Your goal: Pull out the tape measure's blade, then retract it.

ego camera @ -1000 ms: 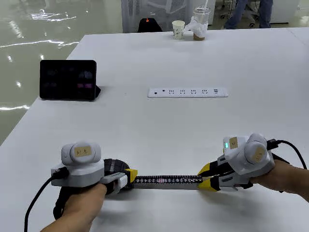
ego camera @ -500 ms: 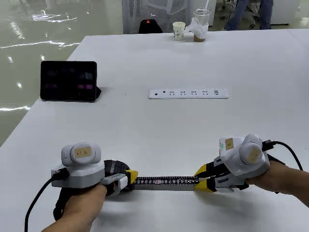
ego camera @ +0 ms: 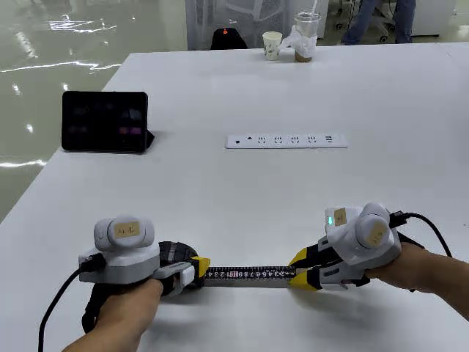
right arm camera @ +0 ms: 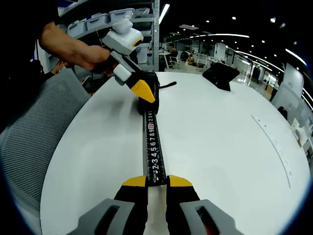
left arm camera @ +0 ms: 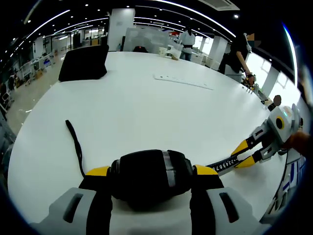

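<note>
Broad white worktable (ego camera: 220,198), glossy pale floor (ego camera: 58,44), grey mesh chair (right arm camera: 44,122), ceiling strip lights (right arm camera: 164,13), storage shelving (right arm camera: 122,14)

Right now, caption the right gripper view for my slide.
Extended blade pinched by the right gripper; left gripper clamps the tape measure's case.

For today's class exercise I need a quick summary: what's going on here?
A person works two hand-held grippers at a white table. The left gripper clamps the round black tape measure case. The right gripper pinches the tip of its black numbered blade, which is drawn out straight between them.
</note>
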Motion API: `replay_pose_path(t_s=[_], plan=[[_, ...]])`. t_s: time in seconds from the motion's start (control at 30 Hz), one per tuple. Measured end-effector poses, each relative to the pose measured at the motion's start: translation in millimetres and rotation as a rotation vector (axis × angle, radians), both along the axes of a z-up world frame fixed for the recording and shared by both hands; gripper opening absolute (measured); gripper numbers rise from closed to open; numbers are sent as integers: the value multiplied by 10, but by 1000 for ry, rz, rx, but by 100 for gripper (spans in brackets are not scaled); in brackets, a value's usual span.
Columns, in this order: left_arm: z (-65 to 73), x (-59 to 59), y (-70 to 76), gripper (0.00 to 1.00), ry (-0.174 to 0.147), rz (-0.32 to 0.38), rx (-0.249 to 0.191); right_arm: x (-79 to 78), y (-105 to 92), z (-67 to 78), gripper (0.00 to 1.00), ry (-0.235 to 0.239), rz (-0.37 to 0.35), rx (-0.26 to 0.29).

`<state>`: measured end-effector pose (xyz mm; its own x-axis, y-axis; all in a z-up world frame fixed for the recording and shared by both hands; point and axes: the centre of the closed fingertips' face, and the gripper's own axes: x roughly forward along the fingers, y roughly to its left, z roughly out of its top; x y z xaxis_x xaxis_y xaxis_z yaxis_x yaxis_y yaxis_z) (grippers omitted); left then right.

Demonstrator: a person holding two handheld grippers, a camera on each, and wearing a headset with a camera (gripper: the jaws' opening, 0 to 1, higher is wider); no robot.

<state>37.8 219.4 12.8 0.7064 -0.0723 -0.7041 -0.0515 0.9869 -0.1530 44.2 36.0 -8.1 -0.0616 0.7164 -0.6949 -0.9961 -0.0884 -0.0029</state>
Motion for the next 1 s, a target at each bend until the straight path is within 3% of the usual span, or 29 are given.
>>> replay_pose_path(t_s=[1.0], plan=[[-2,-9,-13,59,-2,-4,4,-47,215,-31,10,6,8,6]])
